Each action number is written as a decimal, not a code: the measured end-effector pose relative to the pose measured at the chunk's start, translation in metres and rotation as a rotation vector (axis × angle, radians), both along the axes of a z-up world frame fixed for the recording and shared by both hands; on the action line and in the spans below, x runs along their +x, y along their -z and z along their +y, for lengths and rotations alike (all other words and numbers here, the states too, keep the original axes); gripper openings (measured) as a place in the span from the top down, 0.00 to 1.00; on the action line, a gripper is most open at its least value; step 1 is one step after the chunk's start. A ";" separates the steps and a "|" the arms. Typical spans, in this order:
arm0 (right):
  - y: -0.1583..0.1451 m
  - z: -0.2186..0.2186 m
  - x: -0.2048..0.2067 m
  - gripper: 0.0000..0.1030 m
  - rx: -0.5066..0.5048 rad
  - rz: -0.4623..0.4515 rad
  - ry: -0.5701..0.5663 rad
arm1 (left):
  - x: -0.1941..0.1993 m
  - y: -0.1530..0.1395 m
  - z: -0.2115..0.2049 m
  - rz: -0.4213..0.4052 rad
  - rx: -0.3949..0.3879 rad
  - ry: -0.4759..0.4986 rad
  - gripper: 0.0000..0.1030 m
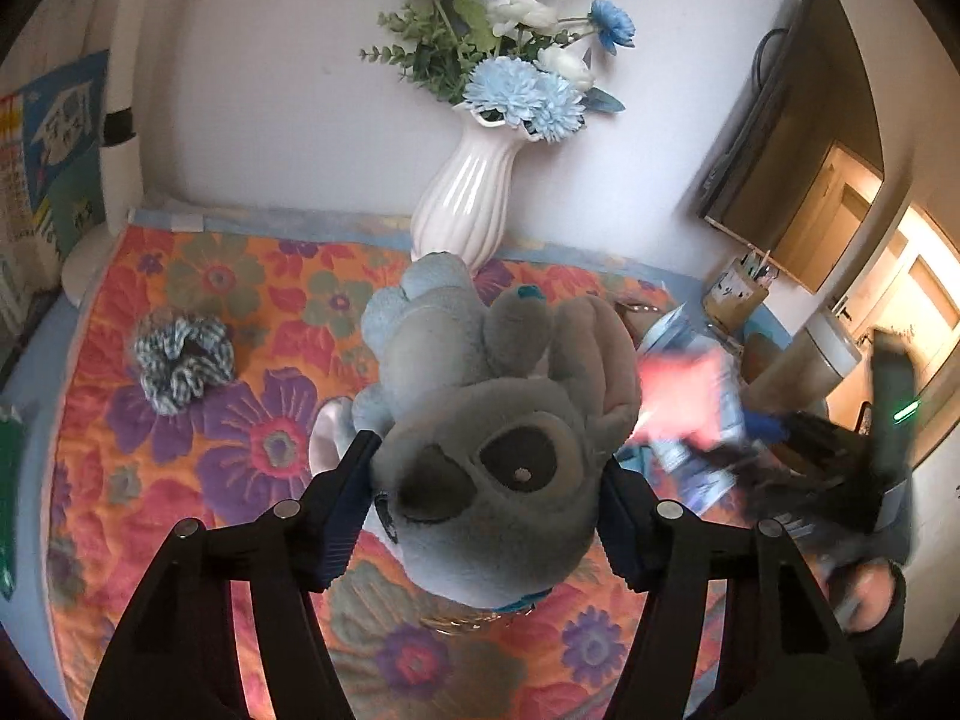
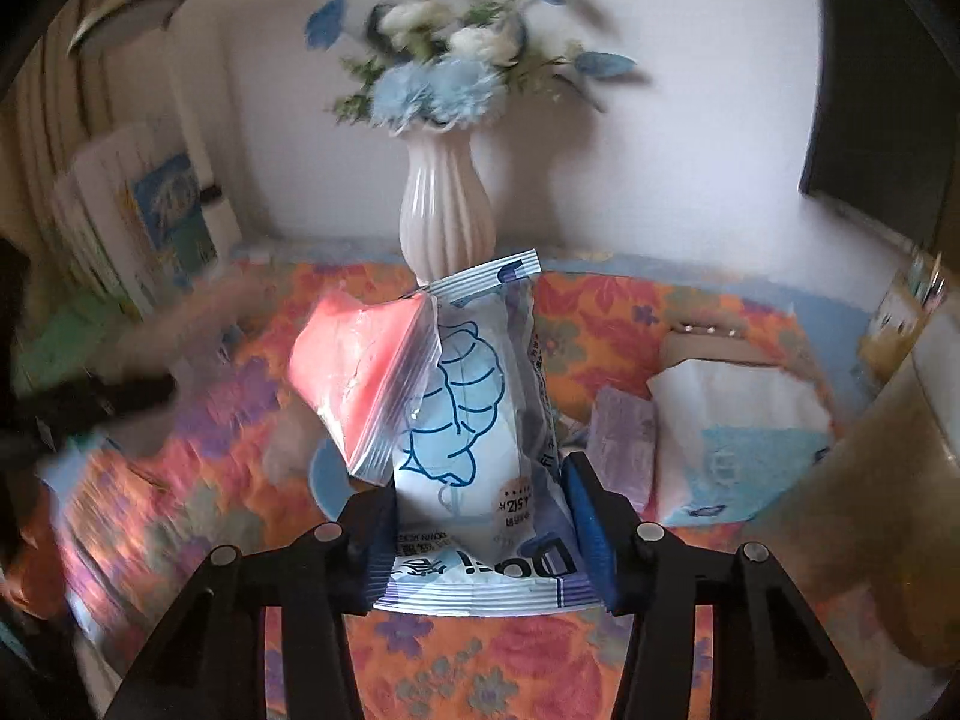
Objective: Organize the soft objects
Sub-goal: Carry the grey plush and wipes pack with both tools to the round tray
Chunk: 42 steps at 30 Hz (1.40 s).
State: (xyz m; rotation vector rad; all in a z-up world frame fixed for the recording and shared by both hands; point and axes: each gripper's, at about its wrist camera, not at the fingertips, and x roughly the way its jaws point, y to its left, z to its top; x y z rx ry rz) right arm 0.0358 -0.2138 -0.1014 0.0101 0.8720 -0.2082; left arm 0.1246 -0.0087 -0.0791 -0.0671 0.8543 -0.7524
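So there's a grey-and-pale-blue plush toy [image 1: 480, 420] filling the centre of the left wrist frame, face toward the camera. A blue-and-white checked fabric scrunchie [image 1: 183, 360] lies mid-left on the floral cloth. Centre of the right wrist frame: an upright blue-and-white plastic packet [image 2: 474, 438] with a pink-filled zip bag [image 2: 360, 372] against its left side.

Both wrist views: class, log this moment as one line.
left gripper: shut on grey-blue plush toy | right gripper: shut on blue-white plastic packet | surface: floral quilted cloth
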 end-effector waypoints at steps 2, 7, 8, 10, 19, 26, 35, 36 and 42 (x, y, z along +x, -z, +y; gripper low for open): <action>0.013 0.009 0.000 0.51 -0.143 0.065 0.051 | -0.007 0.003 -0.001 0.000 0.014 -0.008 0.38; -0.003 0.011 -0.023 0.51 -0.187 0.008 0.077 | -0.024 0.003 -0.003 0.001 0.013 0.010 0.38; -0.008 0.009 -0.026 0.51 -0.152 -0.007 0.071 | -0.029 0.001 -0.003 -0.005 0.011 0.011 0.38; -0.017 -0.001 -0.034 0.51 -0.038 -0.040 0.051 | -0.036 -0.006 -0.004 -0.019 0.000 0.019 0.38; -0.031 -0.013 -0.088 0.51 0.146 -0.086 0.039 | -0.090 -0.034 -0.038 -0.117 0.004 0.121 0.38; -0.031 -0.036 -0.138 0.51 0.162 -0.059 0.096 | -0.144 -0.049 -0.086 -0.178 0.017 0.252 0.38; -0.026 -0.132 -0.226 0.51 0.411 -0.177 0.242 | -0.177 -0.054 -0.155 -0.194 0.028 0.360 0.38; -0.025 -0.138 -0.230 0.51 0.424 -0.188 0.249 | -0.177 -0.053 -0.160 -0.188 0.031 0.368 0.38; -0.033 -0.181 -0.252 0.51 0.419 -0.244 0.355 | -0.202 -0.062 -0.202 -0.217 0.052 0.469 0.38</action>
